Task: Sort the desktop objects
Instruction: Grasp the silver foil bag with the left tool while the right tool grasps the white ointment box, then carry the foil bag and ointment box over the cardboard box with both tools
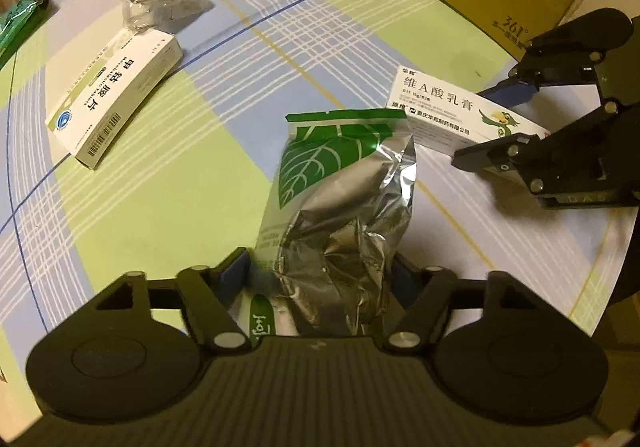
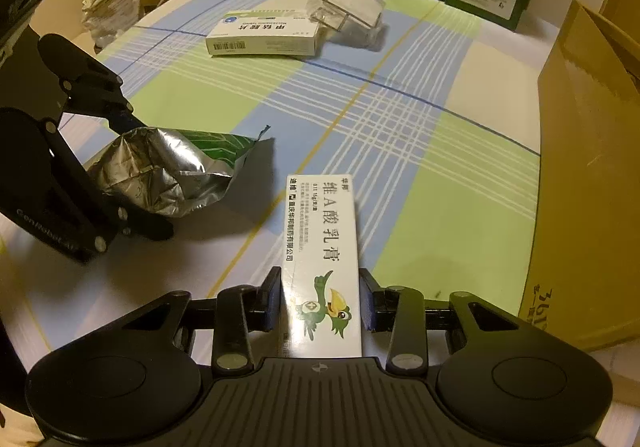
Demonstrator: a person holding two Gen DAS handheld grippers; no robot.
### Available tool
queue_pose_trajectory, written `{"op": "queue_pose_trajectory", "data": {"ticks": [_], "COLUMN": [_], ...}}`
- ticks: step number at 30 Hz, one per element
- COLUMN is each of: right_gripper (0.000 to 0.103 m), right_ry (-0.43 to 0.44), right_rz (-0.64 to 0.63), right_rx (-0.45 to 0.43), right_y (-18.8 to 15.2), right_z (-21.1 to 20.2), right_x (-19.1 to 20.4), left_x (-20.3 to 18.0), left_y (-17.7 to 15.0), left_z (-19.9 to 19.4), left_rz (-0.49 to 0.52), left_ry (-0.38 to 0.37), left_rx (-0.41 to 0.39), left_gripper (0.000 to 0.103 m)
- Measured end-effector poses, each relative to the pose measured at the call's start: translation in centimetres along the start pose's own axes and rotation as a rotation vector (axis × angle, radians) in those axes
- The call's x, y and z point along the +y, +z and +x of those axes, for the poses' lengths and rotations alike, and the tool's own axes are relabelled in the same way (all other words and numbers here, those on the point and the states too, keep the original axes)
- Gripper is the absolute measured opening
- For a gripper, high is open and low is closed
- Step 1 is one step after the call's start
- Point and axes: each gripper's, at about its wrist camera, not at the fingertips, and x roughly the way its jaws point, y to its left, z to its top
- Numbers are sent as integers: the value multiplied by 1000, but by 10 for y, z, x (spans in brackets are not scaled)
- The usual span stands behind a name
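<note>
In the left wrist view the left gripper (image 1: 320,267) pinches a crumpled foil pouch (image 1: 340,199) at lower centre, its jaws pressing the pouch's sides. In the right wrist view the right gripper (image 2: 320,299) has its jaws clamped on a white cream box (image 2: 324,247) at bottom centre — the box juts forward over the plaid tablecloth (image 2: 400,127). A second pill box (image 2: 264,35) lies near the top, just beside a clear plastic case (image 2: 348,7). A brown carton (image 2: 592,167) fills the right edge.
</note>
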Motion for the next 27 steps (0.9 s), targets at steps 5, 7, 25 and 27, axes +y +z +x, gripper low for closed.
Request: {"op": "queue_pose_trajectory", "data": {"ticks": [5,7,25,27], "right_gripper": [35,35,35,35], "right_ry": [-13,-14,-27,-30], "right_rz": [18,37,177,184], "right_rx": [-9,-17,-71,-81], "right_y": [-6,-10,-47,-52], "right_z": [-7,-13,-74,-82], "right_x": [4,5,12,12], "left_x": [-5,-8,-48,-54], "left_y": [0,-1,-14,-15], "left_z": [-7,-10,-45,-50], "left_rz": [-15,-23,-122,-127], "left_ry": [3,2,16,19], "left_rx": [20,24,22,19], "left_gripper": [44,43,42,42]}}
